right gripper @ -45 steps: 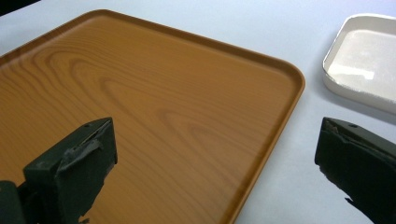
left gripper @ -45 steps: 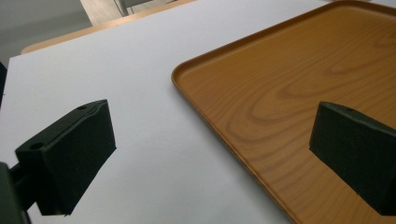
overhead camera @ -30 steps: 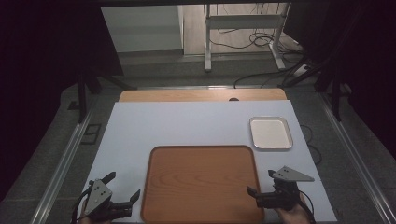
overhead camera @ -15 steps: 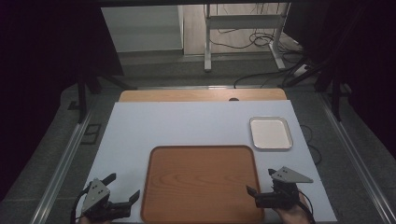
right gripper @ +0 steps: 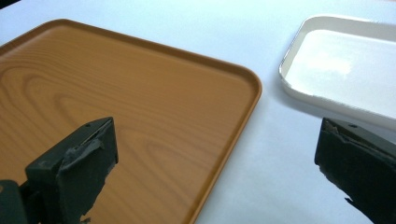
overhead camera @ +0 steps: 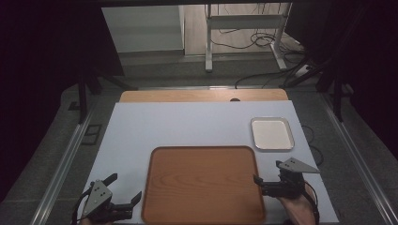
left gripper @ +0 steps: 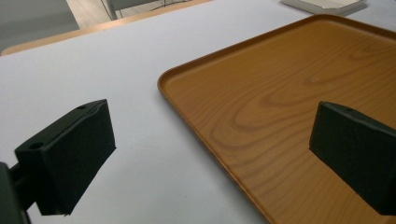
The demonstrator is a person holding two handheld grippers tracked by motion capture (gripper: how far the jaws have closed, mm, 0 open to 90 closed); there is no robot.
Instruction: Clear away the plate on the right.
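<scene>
Here we hold a pair of tongs in each hand at the near edge of the counter (overhead camera: 187, 126), which is covered by a pale sheet. The wooden tray (overhead camera: 202, 185) lies flat on that sheet in front of us, between the two tools, its low rim rounded at the corners and its inside bare. The left tongs (overhead camera: 123, 191) sit just off the tray's near left corner, released — the jaws stand wide apart with nothing between them. In the left gripper view the left tongs (left gripper: 210, 163) straddle the tray's left rim: one jaw hangs over the pale sheet, the other over the wood, and neither touches the wooden tray (left gripper: 299, 107). The right tongs (overhead camera: 264, 183) sit at the tray's right edge, low on that side, with a grey three-cornered plate on top and our hand (overhead camera: 295, 208) behind them. They too are released and grasp nothing. In the right gripper view the right tongs (right gripper: 219, 172) span the tray's right rim — one jaw above the wooden tray (right gripper: 116, 107), the other above the sheet near the white tray (right gripper: 345, 70). That white tray (overhead camera: 271, 133), smaller and bare inside, rests just beyond the wooden tray's far right corner, apart from it.
</scene>
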